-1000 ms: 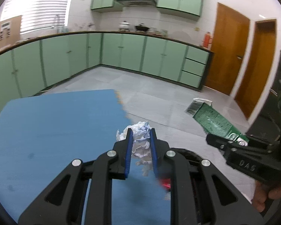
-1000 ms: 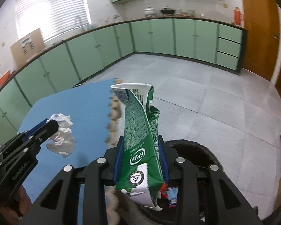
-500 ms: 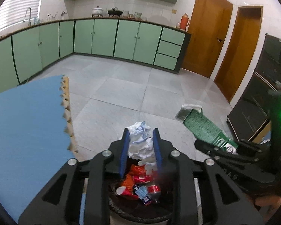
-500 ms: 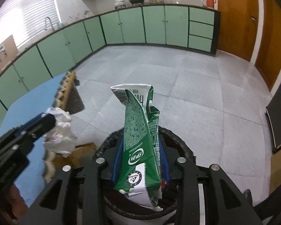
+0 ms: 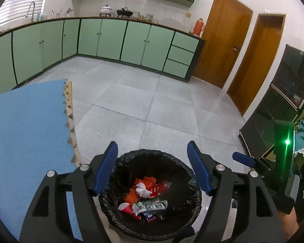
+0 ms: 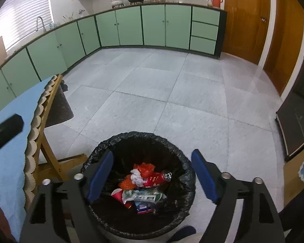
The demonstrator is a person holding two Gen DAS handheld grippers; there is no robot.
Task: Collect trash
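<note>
A bin lined with a black bag [image 5: 152,152] [image 6: 139,135] stands on the floor right below both grippers. In it lie a crumpled white paper [image 5: 142,189] [image 6: 136,178], a flattened green carton [image 5: 150,204] [image 6: 143,196], a red can [image 6: 158,179] and other red and orange scraps. My left gripper [image 5: 153,169] hangs over the bin, its jaws opening wide with nothing between them. My right gripper [image 6: 152,173] is beside it over the same bin, jaws also opening and empty. One blue fingertip [image 5: 243,159] of the right gripper shows at the right in the left wrist view.
A table under a blue cover [image 5: 26,131] [image 6: 8,162] stands just left of the bin, with its wooden leg [image 6: 48,147] close to the rim. Grey tiled floor [image 6: 172,93] stretches ahead to green cabinets [image 5: 131,40]. A dark glass cabinet [image 5: 283,111] is at the right.
Both grippers came off the table edge to above the bin and opened. The crumpled paper left the left gripper and the green carton left the right; both now lie in the bin.
</note>
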